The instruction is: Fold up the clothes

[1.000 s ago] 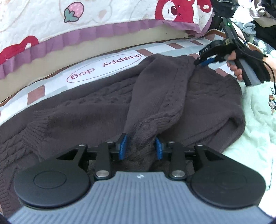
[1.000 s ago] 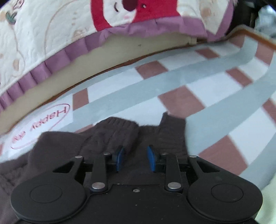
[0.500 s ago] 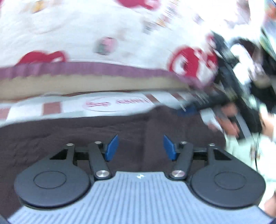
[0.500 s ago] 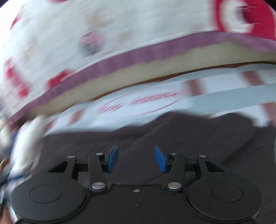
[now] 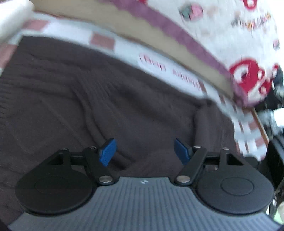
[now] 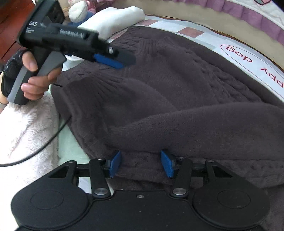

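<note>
Bed (image 6: 204, 35); sweater (image 6: 159, 99) between opening jaws.

Both grippers let go: left gripper (image 5: 145, 152) jaws opening, off sleeve, now over flat sweater (image 5: 106, 106). Right gripper (image 6: 140, 164) jaws opening, swung to sweater's folded edge.

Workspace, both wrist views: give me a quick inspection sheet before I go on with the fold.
Surface: checked sheet with a red oval logo.
Job's things: dark knit sweater, sleeve folded across the body.
Clutter: white folded cloth, pink fluffy fabric, plush toy.
Grippers: left tongs opening, above the sweater, nothing between the pads; right tongs opening, sweater hem between the pads, not pinched.
Cables: black cable across the pink fabric.
Surroundings: quilt with purple frill.
</note>
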A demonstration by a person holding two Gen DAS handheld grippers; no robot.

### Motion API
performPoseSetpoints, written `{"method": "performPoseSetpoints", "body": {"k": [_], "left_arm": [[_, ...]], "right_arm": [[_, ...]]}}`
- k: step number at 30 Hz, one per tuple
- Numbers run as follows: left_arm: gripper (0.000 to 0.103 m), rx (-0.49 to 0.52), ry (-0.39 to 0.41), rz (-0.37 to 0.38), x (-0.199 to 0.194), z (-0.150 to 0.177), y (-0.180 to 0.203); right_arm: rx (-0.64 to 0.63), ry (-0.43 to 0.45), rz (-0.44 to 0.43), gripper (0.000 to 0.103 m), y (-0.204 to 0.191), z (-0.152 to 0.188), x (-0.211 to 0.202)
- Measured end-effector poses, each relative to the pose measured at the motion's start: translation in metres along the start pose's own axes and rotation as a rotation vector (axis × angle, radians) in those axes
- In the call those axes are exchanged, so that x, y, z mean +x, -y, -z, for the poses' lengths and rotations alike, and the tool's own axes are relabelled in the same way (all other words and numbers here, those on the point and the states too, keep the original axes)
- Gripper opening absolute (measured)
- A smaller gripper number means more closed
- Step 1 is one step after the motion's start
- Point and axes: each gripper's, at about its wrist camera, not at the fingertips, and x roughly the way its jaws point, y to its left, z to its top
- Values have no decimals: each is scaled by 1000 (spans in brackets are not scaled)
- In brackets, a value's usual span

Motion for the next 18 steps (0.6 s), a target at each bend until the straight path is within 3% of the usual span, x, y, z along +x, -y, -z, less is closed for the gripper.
{"method": "performPoseSetpoints", "body": {"k": [6,7,9,10,12,15,18], "left_arm": [[82,158,-127,-89,23,14,24],[78,174,-118,-93,21,15,26],[32,207,-97,-102,15,19,32],[18,224,-86,-106,13,20,34],[13,244,-21,-68,-11,21,42],[13,168,142,-32,-65,23,49],[14,204,257,-208,-91,40,64]], "right_arm": [[120,73,-40,56,14,9,-6],[137,89,-45,56,16,11,-7],[172,121,-54,56,20,15,-10],[189,141,-57,56,23,16,-13],[220,180,-48,56,29,16,-20],[266,211,15,57,36,20,-29],[288,166,103,57,42,28,-22]]}}
